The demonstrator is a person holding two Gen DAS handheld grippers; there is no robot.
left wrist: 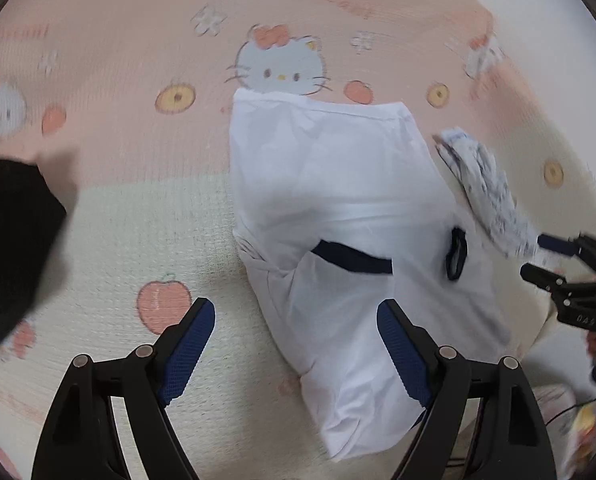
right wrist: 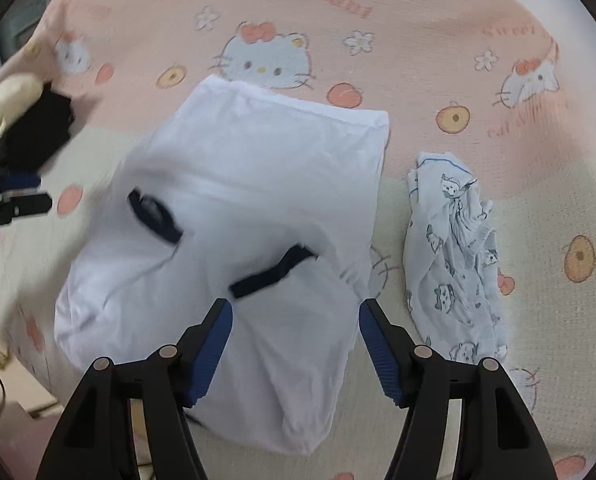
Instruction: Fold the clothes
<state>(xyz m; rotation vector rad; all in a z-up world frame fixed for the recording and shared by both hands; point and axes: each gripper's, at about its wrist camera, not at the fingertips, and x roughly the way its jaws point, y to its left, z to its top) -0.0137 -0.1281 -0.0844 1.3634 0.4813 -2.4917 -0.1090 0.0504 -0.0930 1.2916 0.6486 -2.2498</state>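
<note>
A pink-and-cream cartoon-cat blanket (right wrist: 438, 60) printed with peaches, flowers and "Sweet Dream" lettering covers the surface.

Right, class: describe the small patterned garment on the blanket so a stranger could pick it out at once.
Start at the big pink and cream cartoon-cat blanket. A large white shirt with dark trim lies in its middle. Just to its right is the small crumpled garment, the only pale blue cloth printed with little animals, unlike the plain white shirt and the black clothes far left.

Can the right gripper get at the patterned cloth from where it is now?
Probably yes. The right gripper is open over the white shirt, and the patterned cloth lies uncovered on the blanket just to its right.
</note>
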